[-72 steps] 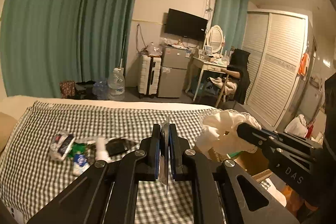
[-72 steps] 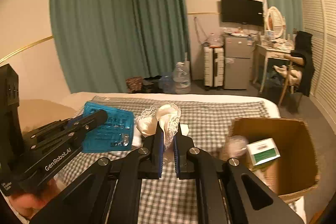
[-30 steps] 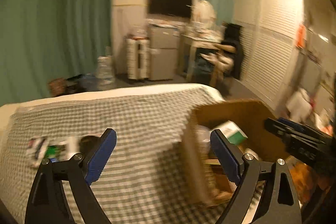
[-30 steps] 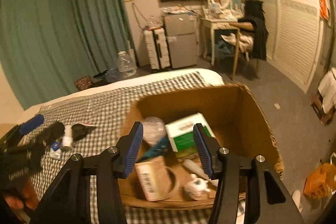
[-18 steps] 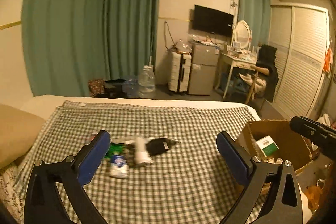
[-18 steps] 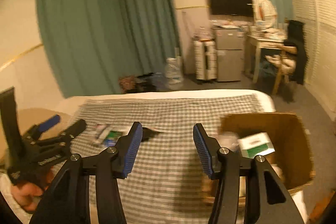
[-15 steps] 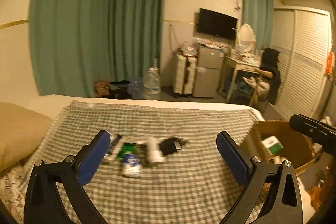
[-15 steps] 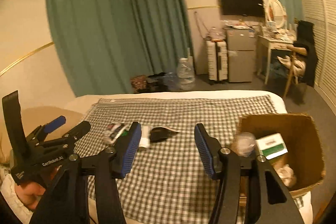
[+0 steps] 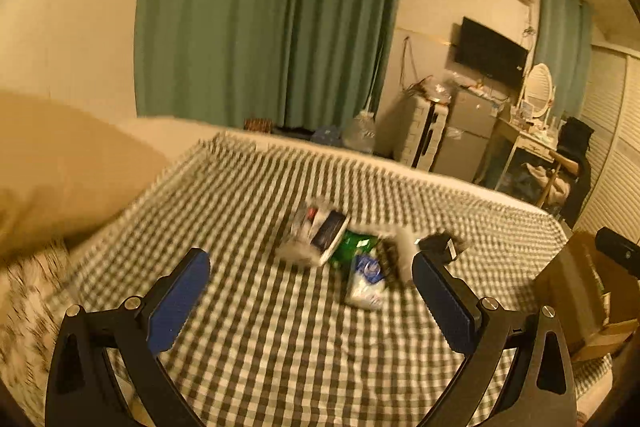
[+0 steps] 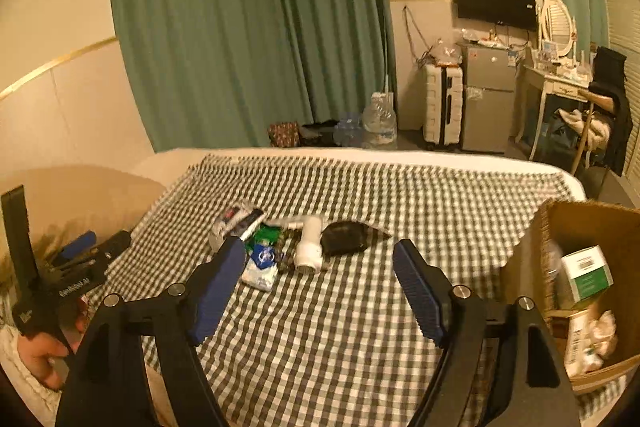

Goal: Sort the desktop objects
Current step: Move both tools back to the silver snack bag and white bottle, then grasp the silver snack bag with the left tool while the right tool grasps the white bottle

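Both tools empty, left tool (image 9: 310,291) spread wide, right tool (image 10: 320,277) just opening further, so pick one item: the white tube (image 10: 309,243) at twelve o'clock, then the cardboard box (image 10: 592,227).

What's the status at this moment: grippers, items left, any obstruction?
Left gripper open, empty. Right gripper open, empty, fingers just widened. Cluster of items on checked cloth, cardboard box at right. Nothing in the way.
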`<state>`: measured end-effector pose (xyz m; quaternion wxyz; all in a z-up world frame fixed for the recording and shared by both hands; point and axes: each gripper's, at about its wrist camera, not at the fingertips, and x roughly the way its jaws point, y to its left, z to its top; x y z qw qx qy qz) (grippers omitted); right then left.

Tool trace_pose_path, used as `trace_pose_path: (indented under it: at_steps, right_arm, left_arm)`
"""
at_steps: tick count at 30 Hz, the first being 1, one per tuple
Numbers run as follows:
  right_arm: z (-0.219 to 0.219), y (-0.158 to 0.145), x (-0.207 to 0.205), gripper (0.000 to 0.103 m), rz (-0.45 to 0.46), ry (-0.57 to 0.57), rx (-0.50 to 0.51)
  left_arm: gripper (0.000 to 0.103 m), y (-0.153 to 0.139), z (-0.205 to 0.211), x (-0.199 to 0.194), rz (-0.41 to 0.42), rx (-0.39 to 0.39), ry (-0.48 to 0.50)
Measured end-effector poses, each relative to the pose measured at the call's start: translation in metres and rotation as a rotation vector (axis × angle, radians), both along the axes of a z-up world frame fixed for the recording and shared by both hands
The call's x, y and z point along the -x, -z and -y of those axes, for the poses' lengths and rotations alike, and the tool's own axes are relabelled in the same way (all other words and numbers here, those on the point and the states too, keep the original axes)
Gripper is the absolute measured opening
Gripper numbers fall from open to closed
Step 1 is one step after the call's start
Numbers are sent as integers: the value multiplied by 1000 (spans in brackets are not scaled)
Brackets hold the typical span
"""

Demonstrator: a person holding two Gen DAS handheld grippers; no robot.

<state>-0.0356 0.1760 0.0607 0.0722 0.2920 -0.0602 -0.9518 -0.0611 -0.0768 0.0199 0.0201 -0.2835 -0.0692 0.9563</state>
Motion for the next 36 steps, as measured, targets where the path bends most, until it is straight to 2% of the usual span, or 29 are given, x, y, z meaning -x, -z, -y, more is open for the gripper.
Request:
trace_pose_path:
  at_steps: [5, 8, 10, 12, 14, 17, 21, 26, 29, 31, 32, 33, 34, 36]
  right_arm:
    - [13, 37, 27, 76, 59, -7, 12]
    - [21, 59, 47, 76, 88, -9, 10]
    - [27, 73, 64, 76, 112, -14, -3]
    - [33, 86, 85, 76, 137, -20, -12]
    - [37, 99, 105, 76, 163, -27, -4]
    - [44, 117, 134, 76, 197, -42, -8]
    - [50, 138, 168, 76, 231, -48, -40]
    - [44, 160, 196, 75, 252, -14, 1]
    - [41, 172, 200, 68, 257, -11, 12]
    - [43, 174, 198, 65, 247, -16, -14]
    - [45, 174, 198, 61, 253, -19, -33]
    - [46, 174, 198, 53, 259, -28, -41]
    - [47, 174, 197, 47, 267, -37, -35]
    - [49, 178, 195, 43, 293, -48, -25]
  left_arm:
    - [103, 49, 4, 21, 27, -59, 30]
    - [103, 78, 4, 33, 8, -43, 8]
    - [103, 93, 4, 51, 43, -34, 17]
    - [103, 102, 6, 67, 63, -43, 23]
    - [103, 105, 8, 85, 43, -69, 38]
    - [103, 113, 11, 111, 20, -68, 63]
    - [103, 130, 9, 147, 48, -72, 49]
    - [103, 138, 2, 175, 53, -76, 95]
    - [103, 147, 1, 192, 93, -115, 125]
    - [93, 154, 3, 202, 134, -164, 152]
    - [75, 157, 5, 205, 149, -175, 153]
    - [59, 159, 7, 207, 164, -183, 151]
    - [56, 159, 9, 207, 168, -190, 142]
    - [36, 157, 14, 205, 154, -202, 130]
